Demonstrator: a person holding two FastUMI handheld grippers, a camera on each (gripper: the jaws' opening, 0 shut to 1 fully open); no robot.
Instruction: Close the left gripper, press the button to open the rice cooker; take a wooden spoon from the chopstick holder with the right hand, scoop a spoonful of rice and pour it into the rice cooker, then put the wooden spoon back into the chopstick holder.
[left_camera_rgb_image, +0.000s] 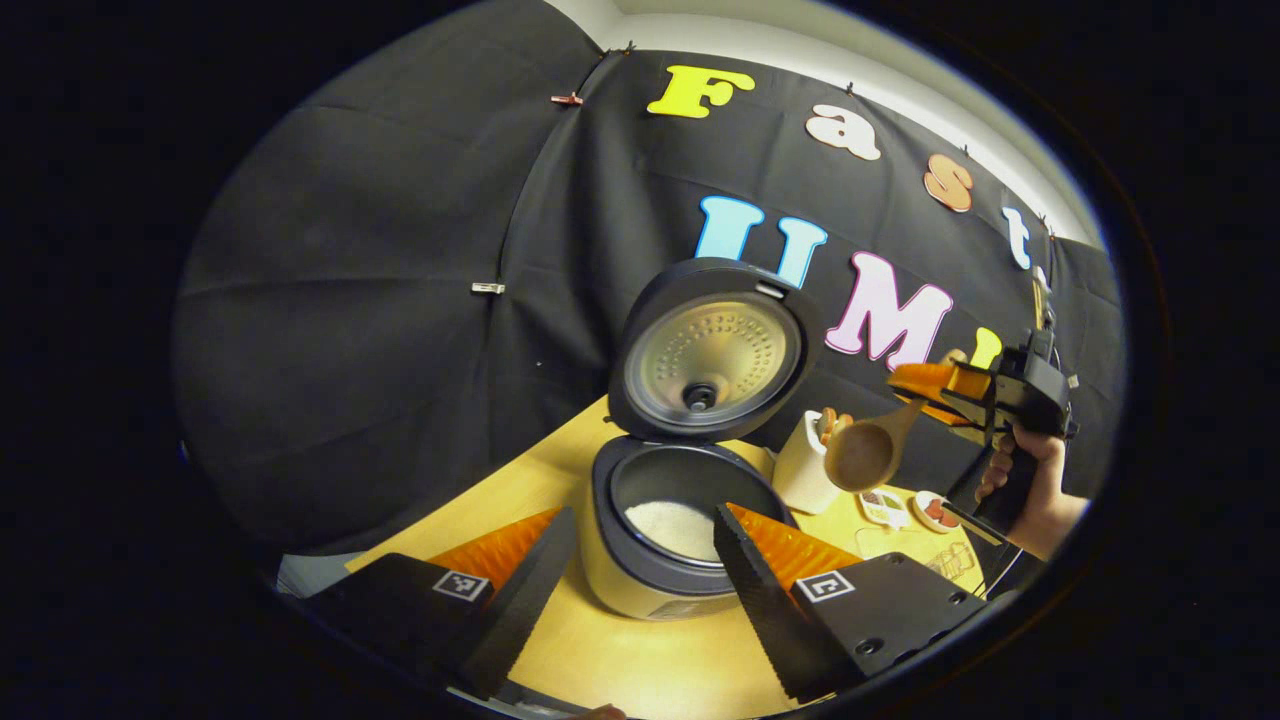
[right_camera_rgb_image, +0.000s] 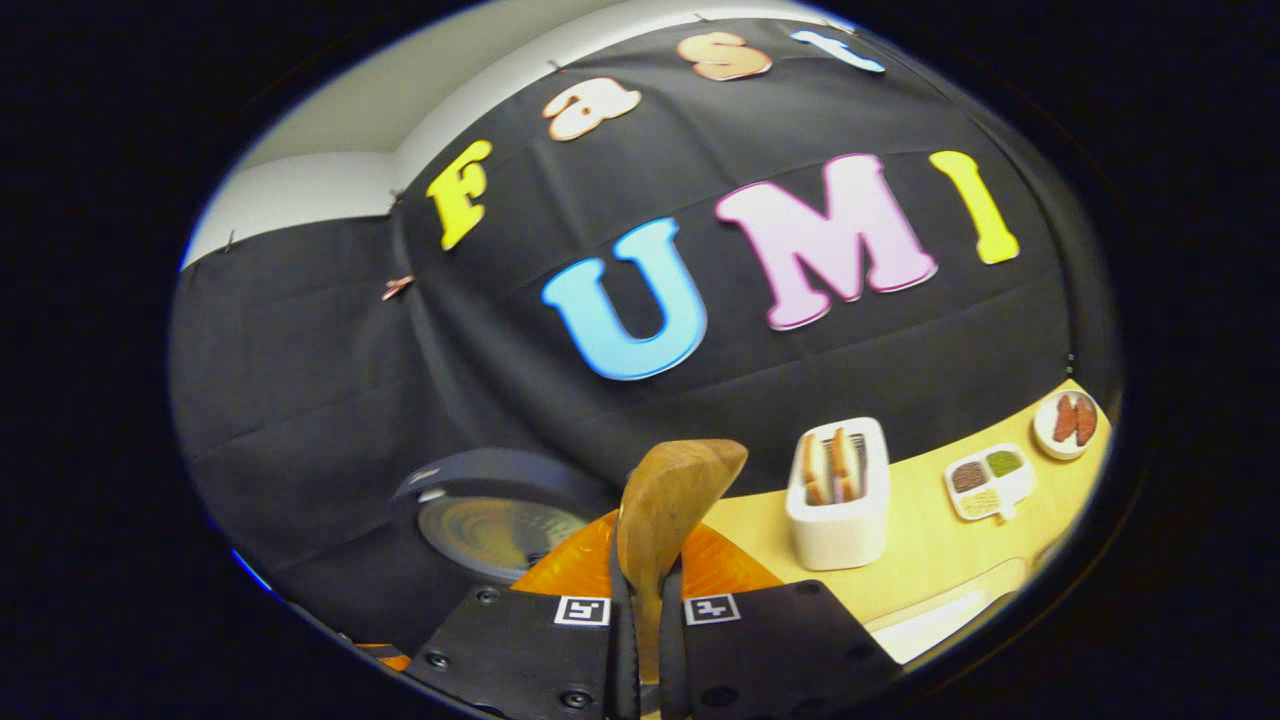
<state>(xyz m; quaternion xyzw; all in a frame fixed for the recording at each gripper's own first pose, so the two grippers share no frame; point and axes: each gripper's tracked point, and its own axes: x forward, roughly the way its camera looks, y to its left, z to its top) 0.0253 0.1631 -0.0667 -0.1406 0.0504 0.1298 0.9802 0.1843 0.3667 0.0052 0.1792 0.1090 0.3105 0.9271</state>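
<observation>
The rice cooker (left_camera_rgb_image: 640, 585) stands open on the table, its lid (left_camera_rgb_image: 710, 350) raised upright and white rice (left_camera_rgb_image: 675, 525) lying in the dark pot. My left gripper (left_camera_rgb_image: 643, 515) is open just in front of it, one finger on each side of the pot. To the right, my right gripper (left_camera_rgb_image: 950, 388) hangs above the table, shut on the handle of a wooden spoon (left_camera_rgb_image: 862, 455) whose bowl tilts down beside the white chopstick holder (left_camera_rgb_image: 803, 470). In the right gripper view the spoon (right_camera_rgb_image: 668, 500) sticks up between the shut fingers of the right gripper (right_camera_rgb_image: 647, 625). The chopstick holder (right_camera_rgb_image: 838, 500) stands to its right and the cooker lid (right_camera_rgb_image: 495, 525) to its left.
A hand (left_camera_rgb_image: 1035, 490) holds the right gripper. On the yellow table (right_camera_rgb_image: 930, 540) past the holder lie a divided dish (right_camera_rgb_image: 985, 480) and a small round dish (right_camera_rgb_image: 1068, 420). A pale tray edge (right_camera_rgb_image: 950, 610) shows near the front right.
</observation>
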